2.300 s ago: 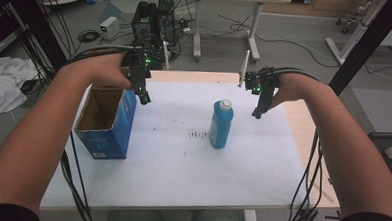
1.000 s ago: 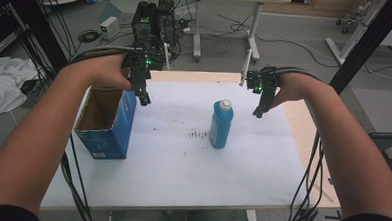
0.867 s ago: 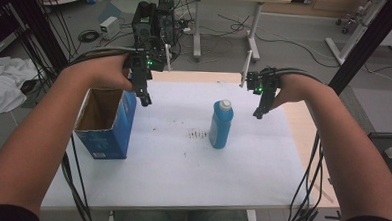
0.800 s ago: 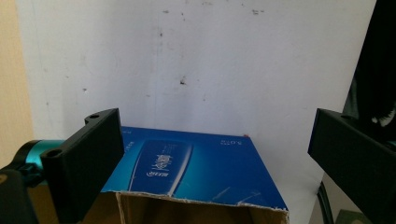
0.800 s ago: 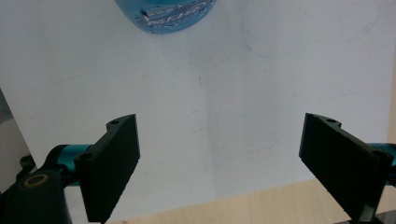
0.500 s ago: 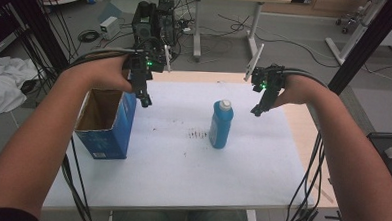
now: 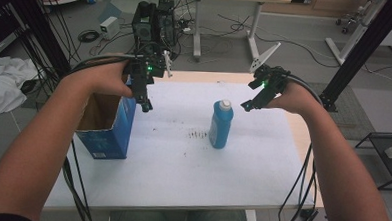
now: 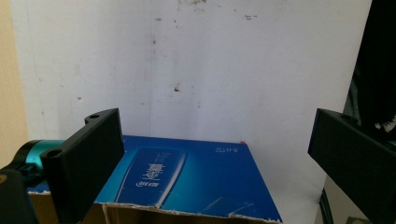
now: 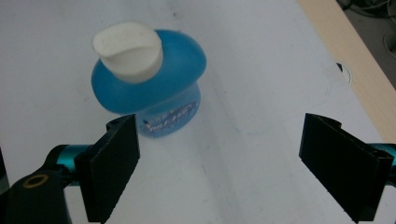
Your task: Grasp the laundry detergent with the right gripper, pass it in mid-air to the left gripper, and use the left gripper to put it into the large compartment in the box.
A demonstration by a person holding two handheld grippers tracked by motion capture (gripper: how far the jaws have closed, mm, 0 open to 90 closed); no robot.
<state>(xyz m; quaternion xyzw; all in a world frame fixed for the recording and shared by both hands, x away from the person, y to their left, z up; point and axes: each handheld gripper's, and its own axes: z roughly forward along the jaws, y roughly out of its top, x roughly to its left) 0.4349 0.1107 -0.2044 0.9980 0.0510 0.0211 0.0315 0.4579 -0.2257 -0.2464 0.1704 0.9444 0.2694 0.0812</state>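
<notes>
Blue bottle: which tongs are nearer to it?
Right. The right tongs hover open just beside the blue bottle cap; the left tongs hang open over by the cardboard box.

In the left gripper view the blue carton (image 8: 187,182) is cut off by the bottom edge, and the print on its side is too blurred to read. In the right gripper view the lower body of the blue bottle (image 9: 154,88) is hidden behind the near jaw, and its label text is too small to read.
</notes>
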